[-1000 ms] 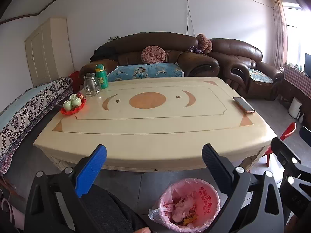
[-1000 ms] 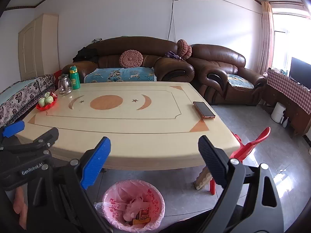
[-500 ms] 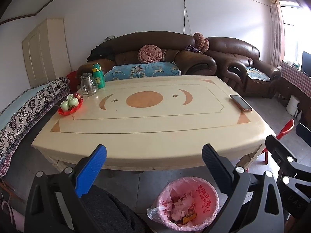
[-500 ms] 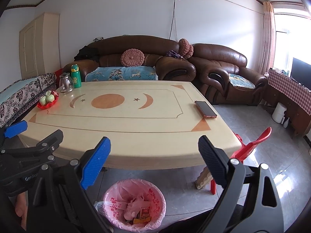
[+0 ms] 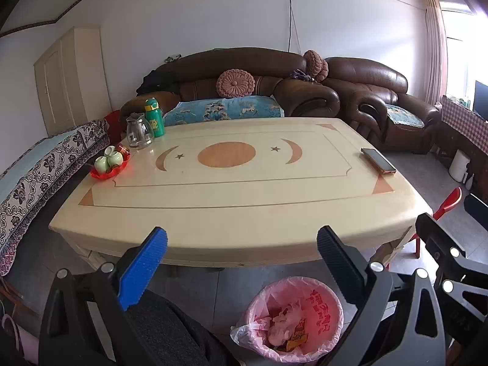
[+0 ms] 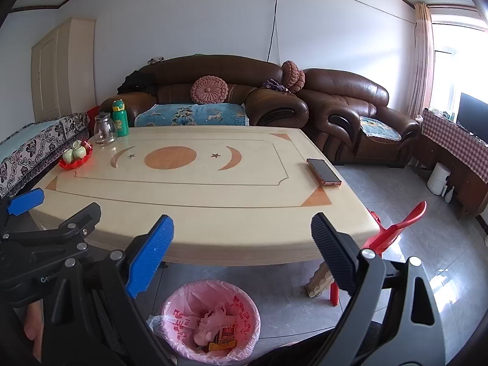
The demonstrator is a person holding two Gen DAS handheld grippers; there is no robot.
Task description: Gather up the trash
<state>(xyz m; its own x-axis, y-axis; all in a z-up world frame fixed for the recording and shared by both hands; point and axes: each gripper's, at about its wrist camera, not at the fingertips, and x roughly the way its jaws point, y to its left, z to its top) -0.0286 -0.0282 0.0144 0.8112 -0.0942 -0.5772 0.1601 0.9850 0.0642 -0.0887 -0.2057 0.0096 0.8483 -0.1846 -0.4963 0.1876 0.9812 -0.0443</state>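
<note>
Below the tabletop's (image 5: 244, 213) near edge, the pink-lined bin (image 6: 210, 320) holds wrappers (mostly pink); left claw (image 5: 241, 262) and right claw (image 6: 242, 253) both gape wide, empty.

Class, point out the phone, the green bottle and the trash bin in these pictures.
phone (image 6: 324, 171), right wrist view, middle of its dark screen.
green bottle (image 5: 154, 121), left wrist view, middle of its body.
trash bin (image 6: 244, 303), right wrist view, pink bag over its rim.

Both tongs are spread wide with nothing between the pads. Left tongs (image 5: 242, 263) and right tongs (image 6: 242, 251) sit side by side, level, pointing forward.
</note>
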